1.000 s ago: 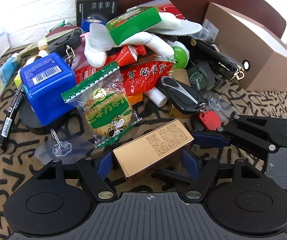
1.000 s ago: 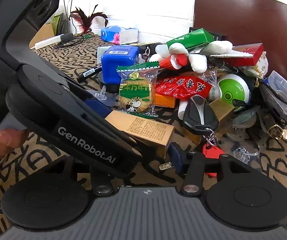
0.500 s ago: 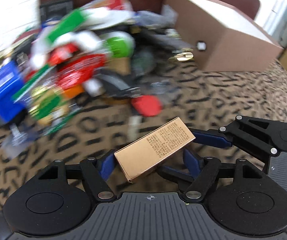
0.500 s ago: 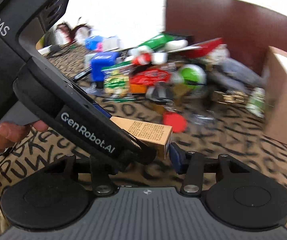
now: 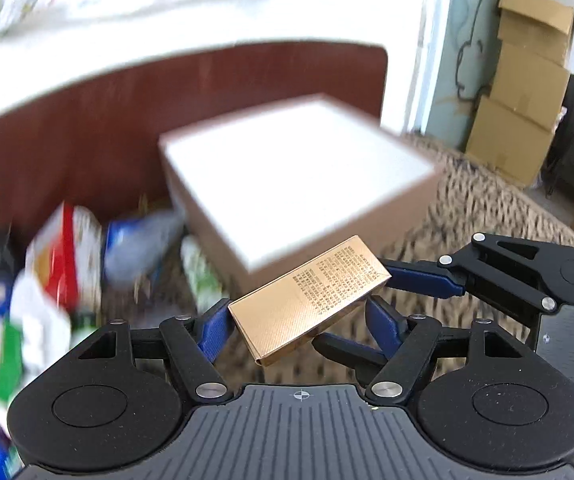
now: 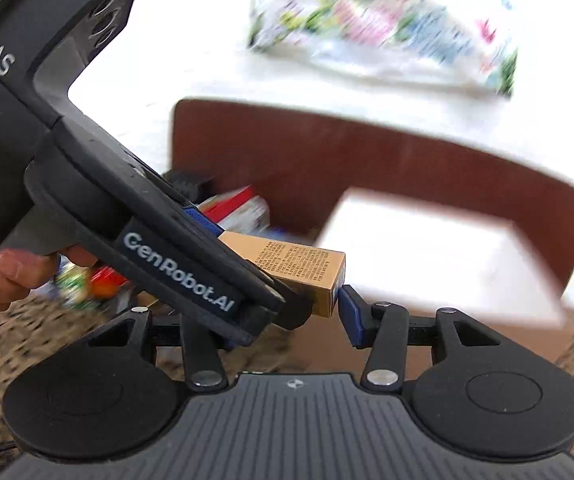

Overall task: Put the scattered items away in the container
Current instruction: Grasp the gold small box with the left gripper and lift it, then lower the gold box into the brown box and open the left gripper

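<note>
A slim gold box [image 5: 307, 300] with small print is held in the air between both grippers. My left gripper [image 5: 295, 320] is shut on its long sides. My right gripper [image 6: 287, 316] presses its blue pads on the box's ends; one blue finger [image 5: 423, 280] touches the far end. The box also shows in the right wrist view [image 6: 299, 272]. The cardboard container [image 5: 295, 184], open at the top with a white inside, stands just beyond the box. It also shows in the right wrist view [image 6: 439, 256].
A blurred pile of packets and small items [image 5: 59, 264] lies left of the container on the patterned cloth [image 5: 479, 200]. A brown chair back [image 5: 87, 120] stands behind. Stacked cardboard cartons [image 5: 527, 80] stand at the far right.
Both grippers have lifted the gold box off the cloth and swung it right, away from the pile, up to the near side of the container.
</note>
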